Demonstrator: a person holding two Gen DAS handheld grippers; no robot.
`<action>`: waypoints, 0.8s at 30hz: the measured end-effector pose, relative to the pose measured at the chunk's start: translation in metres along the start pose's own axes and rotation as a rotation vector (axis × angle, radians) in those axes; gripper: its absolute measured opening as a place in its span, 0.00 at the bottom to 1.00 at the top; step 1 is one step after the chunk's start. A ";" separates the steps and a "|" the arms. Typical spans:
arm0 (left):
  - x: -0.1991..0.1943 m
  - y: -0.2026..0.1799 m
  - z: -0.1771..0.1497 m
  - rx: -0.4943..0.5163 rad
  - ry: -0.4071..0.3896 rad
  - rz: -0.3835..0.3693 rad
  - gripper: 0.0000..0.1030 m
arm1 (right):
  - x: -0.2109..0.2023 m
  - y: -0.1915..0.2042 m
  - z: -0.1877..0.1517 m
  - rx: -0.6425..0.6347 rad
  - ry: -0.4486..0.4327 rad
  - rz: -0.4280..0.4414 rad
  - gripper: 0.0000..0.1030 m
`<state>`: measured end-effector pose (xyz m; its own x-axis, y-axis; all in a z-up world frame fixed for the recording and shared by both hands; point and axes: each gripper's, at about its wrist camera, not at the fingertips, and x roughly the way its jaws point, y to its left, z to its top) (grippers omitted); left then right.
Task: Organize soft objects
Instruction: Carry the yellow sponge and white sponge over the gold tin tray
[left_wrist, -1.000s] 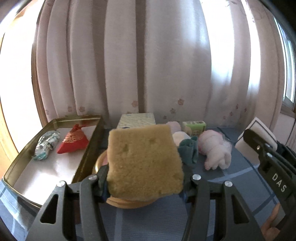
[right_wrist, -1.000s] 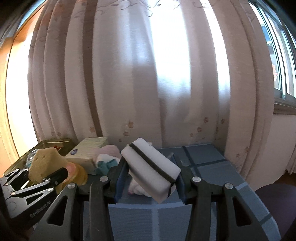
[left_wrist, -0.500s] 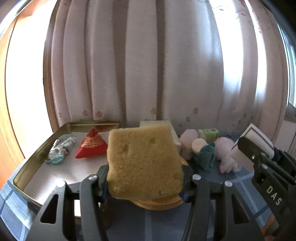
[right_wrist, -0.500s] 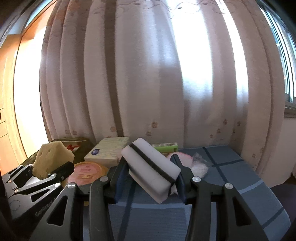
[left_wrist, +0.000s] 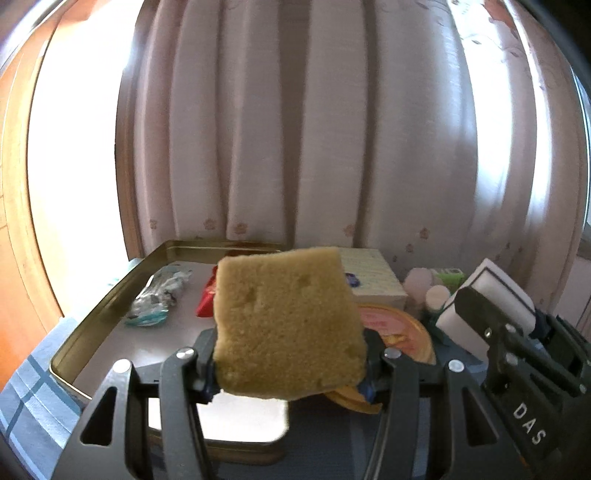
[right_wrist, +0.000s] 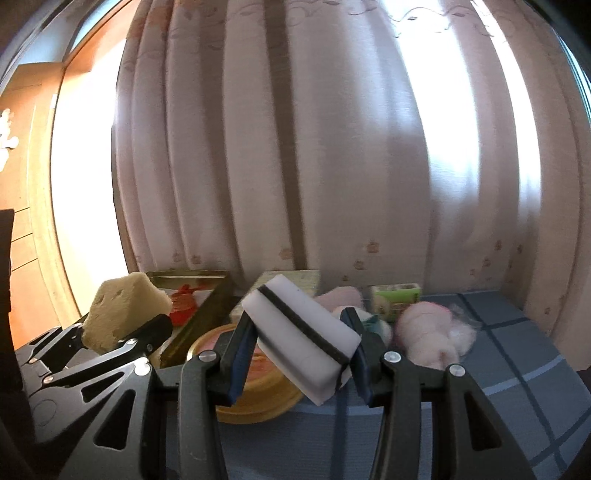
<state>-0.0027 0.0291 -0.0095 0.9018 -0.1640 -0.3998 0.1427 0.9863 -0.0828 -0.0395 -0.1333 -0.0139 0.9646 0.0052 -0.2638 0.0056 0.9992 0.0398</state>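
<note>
My left gripper (left_wrist: 290, 363) is shut on a yellow sponge (left_wrist: 288, 325) and holds it in the air near the front right corner of the gold metal tray (left_wrist: 92, 325). The tray holds a red pouch (left_wrist: 206, 301) and a clear wrapped packet (left_wrist: 157, 295). My right gripper (right_wrist: 301, 360) is shut on a white sponge with a black stripe (right_wrist: 301, 328), held above the blue table. The white sponge also shows in the left wrist view (left_wrist: 487, 306), and the yellow sponge in the right wrist view (right_wrist: 122, 314).
A round yellow tin with a pink lid (right_wrist: 258, 384) lies below both grippers. Behind it are a pale green box (left_wrist: 373, 277), a small green carton (right_wrist: 397, 295), a pink plush toy (right_wrist: 428, 328) and a teal soft item (right_wrist: 373, 326). Curtains (right_wrist: 295, 147) close the back.
Both grippers have swung left toward the tray, each still holding its sponge. The tray now sits nearer the middle of the left wrist view, and the plush toys have slid off to the right.
</note>
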 end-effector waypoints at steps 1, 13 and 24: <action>0.000 0.004 0.000 -0.002 -0.001 0.007 0.53 | 0.001 0.004 0.000 -0.002 0.000 0.006 0.47; -0.001 0.049 0.003 -0.051 -0.020 0.052 0.53 | 0.010 0.052 -0.001 -0.039 0.000 0.072 0.47; -0.004 0.090 0.005 -0.097 -0.030 0.102 0.53 | 0.018 0.092 -0.001 -0.041 0.021 0.141 0.47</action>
<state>0.0085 0.1182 -0.0113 0.9217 -0.0614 -0.3830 0.0114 0.9913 -0.1315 -0.0214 -0.0411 -0.0157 0.9494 0.1459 -0.2782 -0.1407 0.9893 0.0385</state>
